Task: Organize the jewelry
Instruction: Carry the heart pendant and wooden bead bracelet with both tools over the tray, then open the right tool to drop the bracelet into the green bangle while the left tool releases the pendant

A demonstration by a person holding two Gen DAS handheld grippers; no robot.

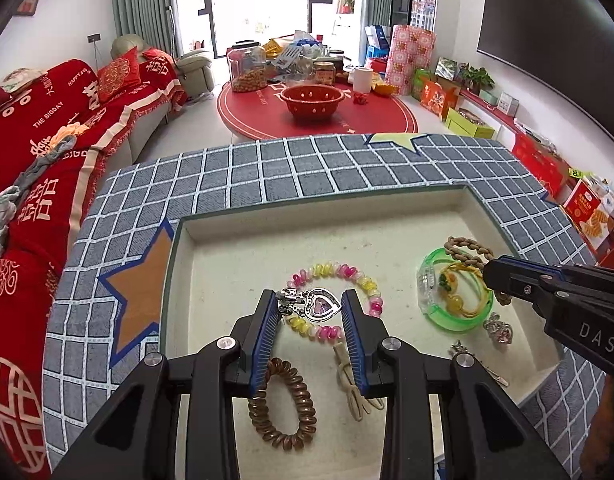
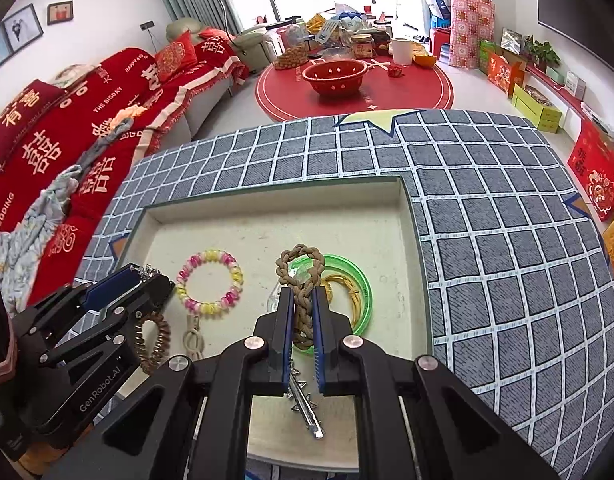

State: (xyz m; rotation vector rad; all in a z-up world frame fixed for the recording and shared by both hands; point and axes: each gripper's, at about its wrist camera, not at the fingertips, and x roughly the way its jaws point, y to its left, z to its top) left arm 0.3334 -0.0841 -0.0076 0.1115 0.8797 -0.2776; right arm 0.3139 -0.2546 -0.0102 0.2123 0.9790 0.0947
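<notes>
A shallow cream tray (image 1: 243, 216) (image 2: 411, 216) sits on a blue checked cloth and holds the jewelry. My left gripper (image 1: 309, 304) is shut on a silver heart pendant (image 1: 322, 305), held just above a pink and yellow bead bracelet (image 1: 363, 278) (image 2: 211, 280). My right gripper (image 2: 303, 300) (image 1: 491, 276) is shut on a brown braided cord bracelet (image 2: 301, 276) (image 1: 465, 250), lifted over a green plastic bangle (image 1: 447, 312) (image 2: 365, 292) with a yellow bracelet (image 1: 457, 300) inside it.
A brown spiral hair tie (image 1: 281, 400) (image 2: 153, 340), a beige cord (image 1: 349, 380) (image 2: 193, 338), a pink pendant (image 1: 499, 330) and a silver hair clip (image 2: 305, 412) lie in the tray. A red sofa (image 1: 39, 128) is left, a red table (image 1: 319, 116) beyond.
</notes>
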